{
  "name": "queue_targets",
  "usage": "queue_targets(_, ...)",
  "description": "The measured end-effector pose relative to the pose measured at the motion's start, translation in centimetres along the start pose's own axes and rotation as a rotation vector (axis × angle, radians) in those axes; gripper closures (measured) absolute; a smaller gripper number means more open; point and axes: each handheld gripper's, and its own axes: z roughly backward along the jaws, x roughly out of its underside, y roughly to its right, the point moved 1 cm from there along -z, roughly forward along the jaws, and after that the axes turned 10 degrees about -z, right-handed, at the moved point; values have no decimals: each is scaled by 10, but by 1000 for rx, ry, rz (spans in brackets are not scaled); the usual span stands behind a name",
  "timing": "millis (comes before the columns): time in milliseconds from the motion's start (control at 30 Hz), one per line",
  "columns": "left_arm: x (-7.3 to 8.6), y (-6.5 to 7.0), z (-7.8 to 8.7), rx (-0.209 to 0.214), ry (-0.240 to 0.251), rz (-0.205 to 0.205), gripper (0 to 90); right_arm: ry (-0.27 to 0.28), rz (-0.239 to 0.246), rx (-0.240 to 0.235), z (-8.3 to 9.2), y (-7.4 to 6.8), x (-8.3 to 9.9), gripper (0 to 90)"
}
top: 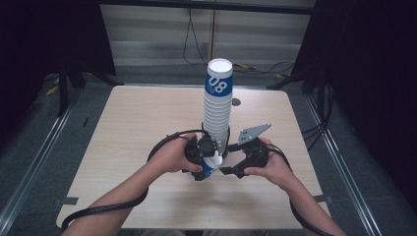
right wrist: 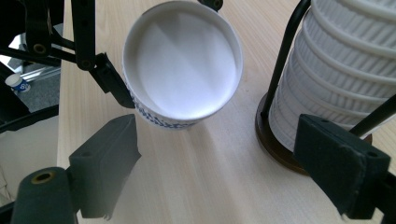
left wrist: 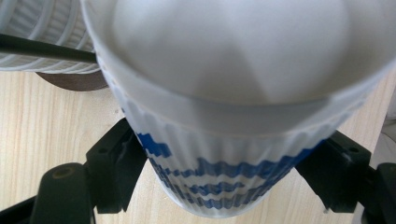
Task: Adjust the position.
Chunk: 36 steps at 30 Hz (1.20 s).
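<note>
A tall stack of white ribbed paper cups (top: 218,103), its top cup banded blue with "08", stands in a black wire holder on a round brown base (right wrist: 273,144) at mid-table. My left gripper (top: 202,156) is shut on a single white cup with blue print (top: 213,165), tipped on its side just in front of the stack. In the left gripper view the cup (left wrist: 224,140) sits between both black jaws of the left gripper (left wrist: 224,182). My right gripper (top: 231,170) stands open to the right of that cup; in its own view the right gripper (right wrist: 224,163) frames bare table, with the cup's mouth (right wrist: 182,65) ahead and the stack (right wrist: 336,70) at right.
The light wooden table (top: 123,147) has open surface on the left, right and front. A thin wire rod of the holder (right wrist: 282,56) rises beside the stack. Black stands and cables lie on the floor beyond the far edge.
</note>
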Motion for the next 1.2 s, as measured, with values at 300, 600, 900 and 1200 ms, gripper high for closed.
queue_targets(300, -3, -1, 3, -1, -8, -1, 214, -2, 3, -14, -1, -1, 0, 147)
queue_targets(600, -5, 0, 1, 3, -3, -2, 214, 11, -3, -30, -2, -2, -1, 150)
queue_targets(900, -10, -1, -1, -8, 10, -22, 214, 9, 0, -59, -9, -4, -3, 170)
queue_targets(1200, -12, 1, 0, -13, 24, -47, 213, 28, -16, -87, -11, -4, -3, 224)
